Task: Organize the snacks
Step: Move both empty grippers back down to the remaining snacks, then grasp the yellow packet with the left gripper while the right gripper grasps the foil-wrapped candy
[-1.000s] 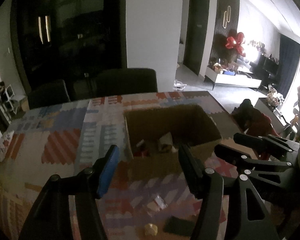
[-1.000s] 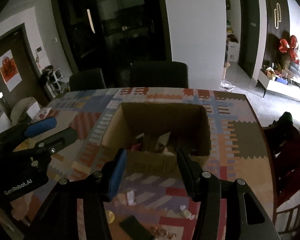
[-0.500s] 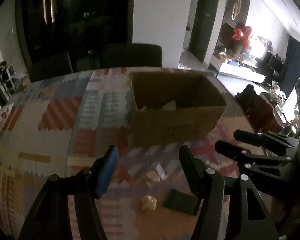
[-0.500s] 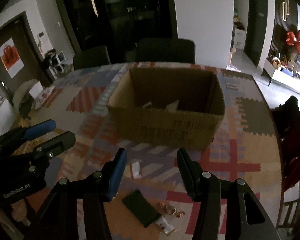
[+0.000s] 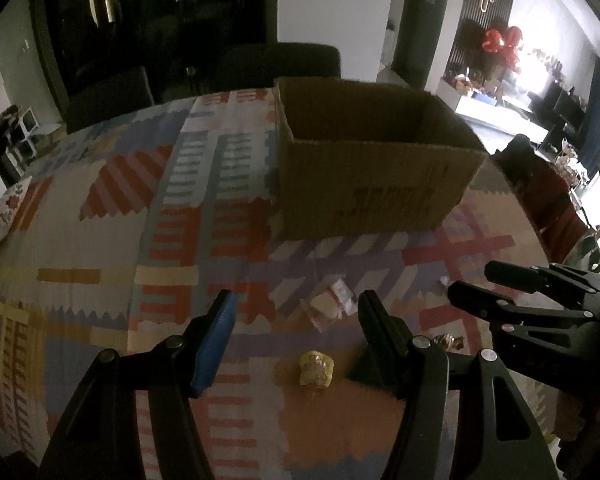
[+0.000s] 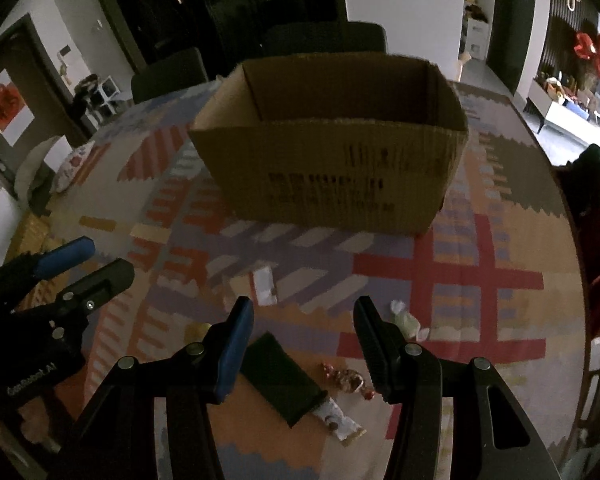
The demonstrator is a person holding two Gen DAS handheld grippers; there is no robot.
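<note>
A: Snacks lie loose on the patterned tablecloth [image 6: 452, 268], near side of the cardboard box [image 6: 332, 172], which stands at twelve o'clock in both wrist views.

B: Left gripper [image 5: 296, 320]?

A: Jaws parted, nothing between them. A yellow wrapped sweet [image 5: 316, 368] lies at six o'clock of the gap, a clear packet [image 5: 328, 308] just beyond it.

B: Right gripper [image 6: 302, 320]?

A: Jaws likewise apart and empty, above the cloth. A dark green packet [image 6: 280, 380] lies at six o'clock, red-wrapped sweets [image 6: 346, 378] at five, a pale wrapped sweet [image 6: 406, 320] at three.
</note>
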